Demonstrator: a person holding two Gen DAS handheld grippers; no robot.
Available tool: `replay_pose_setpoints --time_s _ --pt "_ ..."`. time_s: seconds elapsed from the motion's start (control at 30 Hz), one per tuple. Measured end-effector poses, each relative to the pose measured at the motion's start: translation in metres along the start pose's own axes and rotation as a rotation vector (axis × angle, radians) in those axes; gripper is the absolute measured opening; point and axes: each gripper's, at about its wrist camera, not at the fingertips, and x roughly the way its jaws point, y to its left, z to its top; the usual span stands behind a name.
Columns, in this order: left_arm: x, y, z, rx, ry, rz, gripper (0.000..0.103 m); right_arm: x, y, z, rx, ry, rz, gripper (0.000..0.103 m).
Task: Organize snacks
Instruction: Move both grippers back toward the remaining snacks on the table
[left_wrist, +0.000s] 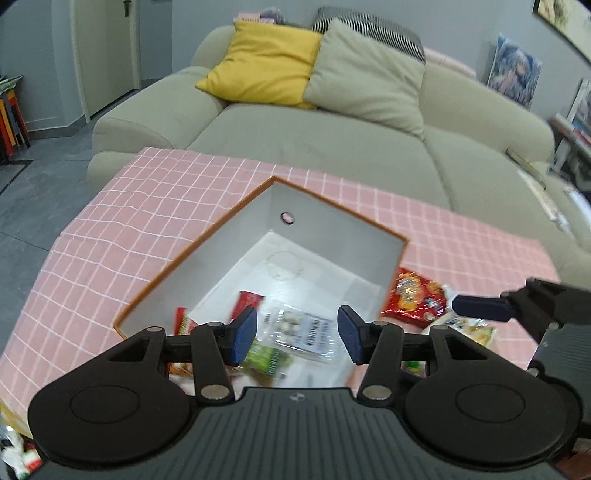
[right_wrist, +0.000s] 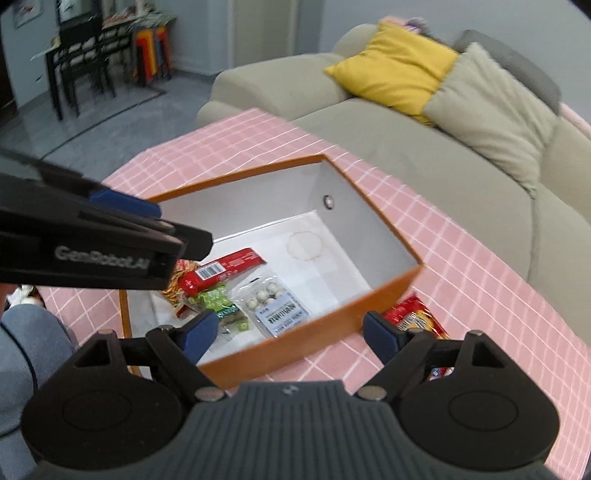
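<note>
An orange box (left_wrist: 207, 236) with white inside stands on the pink checked table; it also shows in the right wrist view (right_wrist: 332, 325). Inside lie a clear bag of white balls (right_wrist: 275, 304), a red bar (right_wrist: 221, 271), a green packet (right_wrist: 214, 299) and a patterned snack (right_wrist: 177, 280). My left gripper (left_wrist: 297, 332) is open and empty above the box's near end. My right gripper (right_wrist: 290, 334) is open and empty over the box's near wall. A red snack bag (left_wrist: 413, 295) lies on the table outside the box, also in the right wrist view (right_wrist: 417, 317).
More packets (left_wrist: 469, 328) lie on the table beside the red bag. A beige sofa (left_wrist: 332, 140) with a yellow cushion (left_wrist: 258, 62) stands behind the table. A dark chair (right_wrist: 81, 55) stands far left. A person's knee (right_wrist: 26, 343) is at the table's near side.
</note>
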Motion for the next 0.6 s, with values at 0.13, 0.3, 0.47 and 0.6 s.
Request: replay_pose_setpoints --time_s 0.13,0.3,0.47,0.6 --pt "-0.015 -0.013 -0.014 -0.012 -0.051 -0.008 0.060 -0.023 -0.004 -0.023 0.053 -0.052 -0.050 0.083" --pt "-0.027 -0.031 -0.035 -0.012 -0.100 -0.059 0.062 -0.040 -0.011 -0.059 0.141 -0.108 -0.119 0.083" --pt "-0.031 -0.047 -0.055 0.006 -0.122 -0.110 0.062 -0.051 -0.016 -0.096 0.186 -0.143 -0.200 0.083" --pt "-0.024 -0.060 -0.072 0.026 -0.107 -0.157 0.064 -0.058 -0.022 -0.127 0.212 -0.167 -0.263 0.083"
